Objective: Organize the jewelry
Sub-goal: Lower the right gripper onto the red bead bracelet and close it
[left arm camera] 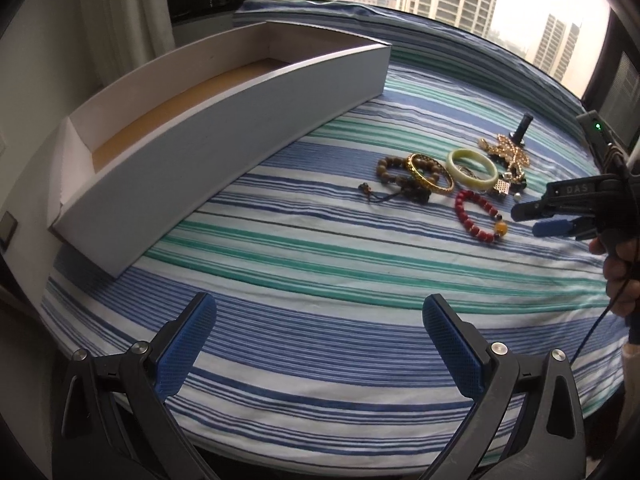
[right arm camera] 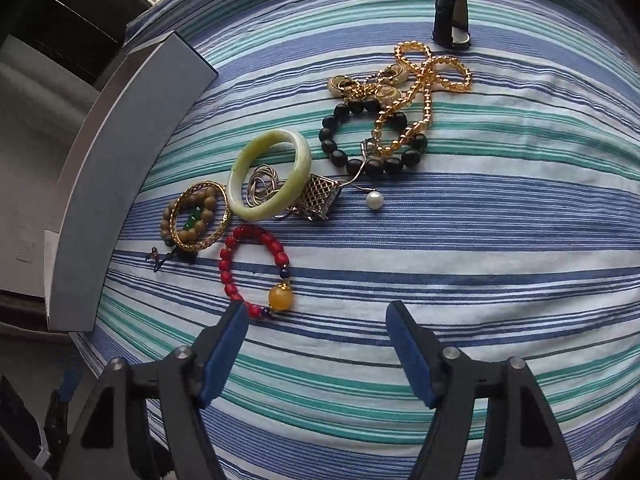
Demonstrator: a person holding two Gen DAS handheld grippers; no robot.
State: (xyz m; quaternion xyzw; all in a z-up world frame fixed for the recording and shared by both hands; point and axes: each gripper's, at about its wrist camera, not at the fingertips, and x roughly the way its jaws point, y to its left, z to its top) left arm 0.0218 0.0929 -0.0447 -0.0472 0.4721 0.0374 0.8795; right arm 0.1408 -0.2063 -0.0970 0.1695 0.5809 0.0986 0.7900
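A pile of jewelry lies on the striped cloth [right arm camera: 480, 240]. Nearest my right gripper [right arm camera: 318, 310] is a red bead bracelet [right arm camera: 225, 265] with a yellow bead; the gripper is open and hovers just in front of it, holding nothing. Behind it lie a pale green jade bangle [right arm camera: 262, 211], a gold bangle [right arm camera: 188, 194] over wooden beads, a black bead bracelet [right arm camera: 332, 148], a gold bead necklace [right arm camera: 424, 76] and a loose pearl [right arm camera: 375, 199]. My left gripper [left arm camera: 320, 304] is open and empty over bare cloth, well short of the red bracelet [left arm camera: 460, 200] and the jade bangle [left arm camera: 454, 164].
A long white box [left arm camera: 224, 148] with a brown floor stands open at the left of the cloth, also seen as the white box [right arm camera: 120, 152] beside the pile. A black watch [right arm camera: 450, 16] stands behind the jewelry. A hand [left arm camera: 620, 272] holds the right gripper [left arm camera: 536, 220]. A window lies beyond.
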